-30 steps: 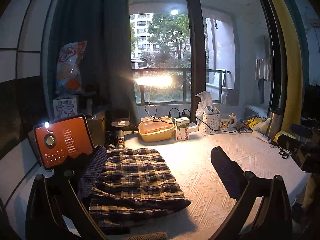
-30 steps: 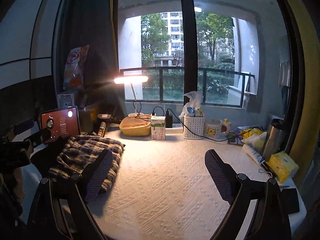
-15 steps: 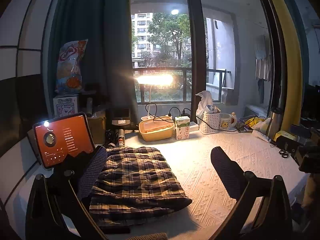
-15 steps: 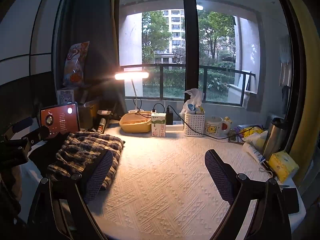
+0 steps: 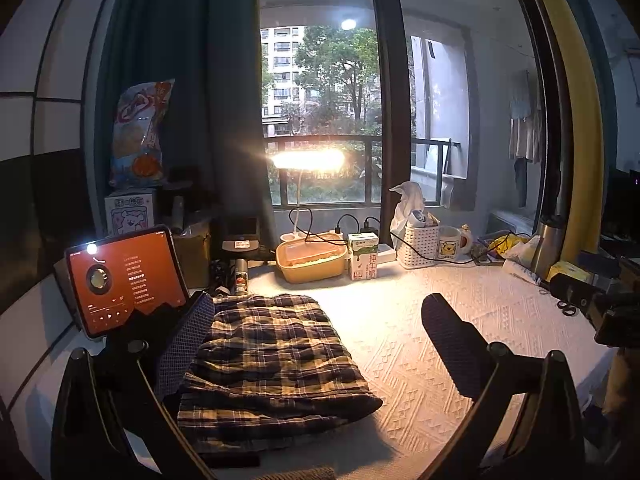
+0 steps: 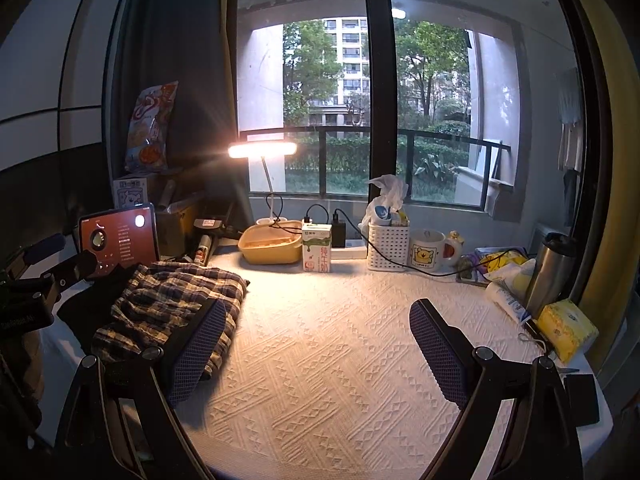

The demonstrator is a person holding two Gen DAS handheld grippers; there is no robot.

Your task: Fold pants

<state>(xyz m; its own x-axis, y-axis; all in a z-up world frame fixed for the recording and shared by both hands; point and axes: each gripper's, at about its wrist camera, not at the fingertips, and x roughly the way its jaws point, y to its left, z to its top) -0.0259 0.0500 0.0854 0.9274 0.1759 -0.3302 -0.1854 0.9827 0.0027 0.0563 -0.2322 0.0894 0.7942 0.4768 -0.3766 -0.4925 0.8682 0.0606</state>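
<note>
Plaid pants [image 5: 272,356] lie folded into a thick rectangular bundle on the white textured tablecloth [image 5: 420,344], just ahead of the left gripper [image 5: 316,344] and toward its left finger. That gripper is spread wide and holds nothing; its left pad [image 5: 182,350] sits at the near left edge of the bundle, though whether it touches the cloth cannot be told, and its right pad [image 5: 452,344] hangs over bare tablecloth. The right gripper [image 6: 316,348] is likewise spread wide and empty, its left pad [image 6: 196,350] in front of the bundle's right edge and its right pad [image 6: 438,350] over open tablecloth. From the right gripper, the pants [image 6: 172,304] lie ahead and to the left. Beyond the left finger of the left gripper stands a tablet [image 5: 124,276] with an orange screen. Farther ahead, along the window, are a lit desk lamp [image 5: 308,160], a yellow container [image 5: 310,260], a milk carton [image 5: 363,256], a white basket [image 5: 420,246] and a mug [image 5: 450,244]
</note>
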